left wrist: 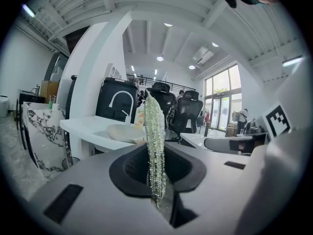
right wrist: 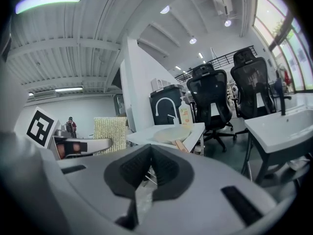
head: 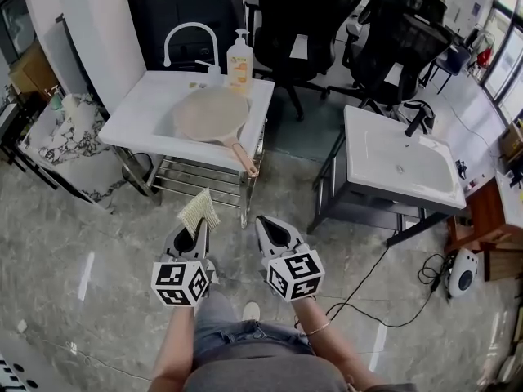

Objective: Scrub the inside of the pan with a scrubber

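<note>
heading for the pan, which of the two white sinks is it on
The left sink, with the white faucet and soap bottle, carries the pan. The right sink has a black faucet, no pan.

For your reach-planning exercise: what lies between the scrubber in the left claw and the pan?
Head view: only bare floor, then the counter rim before the pan.

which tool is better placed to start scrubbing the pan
Left. The left tool is shut on the scrubber; the right tool is shut and empty. Both hang well short of the pan on the white sink stand, so reach probably favours neither.
</note>
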`<state>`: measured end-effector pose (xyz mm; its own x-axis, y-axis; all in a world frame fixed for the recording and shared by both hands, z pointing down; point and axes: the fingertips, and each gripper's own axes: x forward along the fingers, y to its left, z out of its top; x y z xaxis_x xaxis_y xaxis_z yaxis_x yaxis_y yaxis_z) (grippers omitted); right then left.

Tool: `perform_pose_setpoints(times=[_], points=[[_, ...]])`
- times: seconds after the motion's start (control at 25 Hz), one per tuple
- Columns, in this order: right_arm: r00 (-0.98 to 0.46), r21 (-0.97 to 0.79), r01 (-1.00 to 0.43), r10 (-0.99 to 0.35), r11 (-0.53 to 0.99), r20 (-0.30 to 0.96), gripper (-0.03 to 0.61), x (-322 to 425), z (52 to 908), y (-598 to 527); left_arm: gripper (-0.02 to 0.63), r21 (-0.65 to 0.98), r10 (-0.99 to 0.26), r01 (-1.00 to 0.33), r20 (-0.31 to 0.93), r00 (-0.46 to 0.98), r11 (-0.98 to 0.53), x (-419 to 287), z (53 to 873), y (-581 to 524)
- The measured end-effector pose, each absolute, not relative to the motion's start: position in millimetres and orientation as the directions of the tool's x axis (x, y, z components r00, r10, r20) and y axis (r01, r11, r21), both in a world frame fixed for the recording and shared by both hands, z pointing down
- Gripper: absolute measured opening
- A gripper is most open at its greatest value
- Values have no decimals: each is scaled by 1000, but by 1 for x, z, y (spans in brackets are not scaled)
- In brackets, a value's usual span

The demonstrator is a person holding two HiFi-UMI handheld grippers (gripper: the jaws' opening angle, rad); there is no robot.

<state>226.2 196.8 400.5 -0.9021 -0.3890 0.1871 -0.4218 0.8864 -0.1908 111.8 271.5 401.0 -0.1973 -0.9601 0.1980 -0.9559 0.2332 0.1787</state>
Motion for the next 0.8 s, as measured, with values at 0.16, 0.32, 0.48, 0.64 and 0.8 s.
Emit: perform_pose_setpoints(times=[0.16,0.32,0.48,0.64,0.8], points=[[-893,-184,-441,-410,879,184,11,216,400,180,61,180,-963,-960,200,-179,216,100,403,253],[-889,-178,-447,-413,877,196,11,192,402,163,61,183,-966,-963,207,-157,196,79,409,231],[-882,-175,-459,-423,871,209,11,155,404,142,61,198,-968,-963,208,-139,181,42,411,206],[-871,-156,-480,-448,863,202,11,111,400,117,61,211,-972,-964,203,-120,163,-8,413,178],[-854,-149,-509,-476,848,209,11,65,397,91,61,230,-975,-964,206,-88,136,-56,411,148]])
